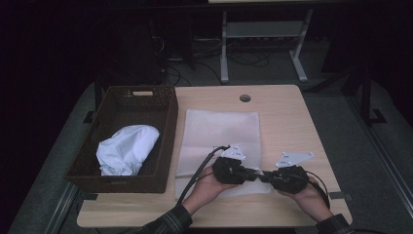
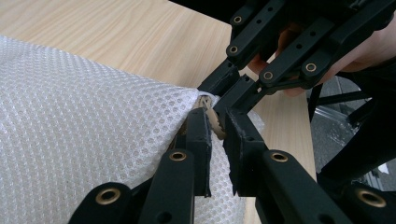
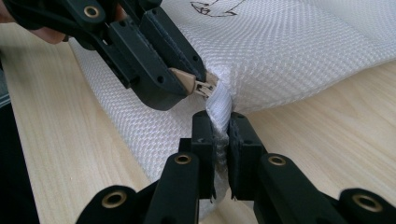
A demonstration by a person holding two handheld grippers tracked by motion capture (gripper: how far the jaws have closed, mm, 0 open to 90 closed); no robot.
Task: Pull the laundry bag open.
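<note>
A white mesh bag (image 1: 221, 131) lies flat in the middle of the table. Both grippers meet at its near edge. My left gripper (image 1: 251, 173) (image 2: 217, 116) is shut on the beige zipper pull (image 2: 214, 122) (image 3: 187, 83) at the bag's corner. My right gripper (image 1: 265, 176) (image 3: 219, 119) faces it and is shut on a pinched fold of the mesh (image 3: 219, 100) right beside the zipper end. The two sets of jaws almost touch. The mesh bag (image 2: 84, 130) (image 3: 289, 46) spreads out behind them, with a dark line drawing near its near edge.
A brown wicker basket (image 1: 122, 184) stands at the table's left with a bunched white cloth (image 1: 126, 148) inside. The wooden table (image 1: 287, 122) has a round cable hole (image 1: 245, 98) at the back. The near table edge lies just behind the hands.
</note>
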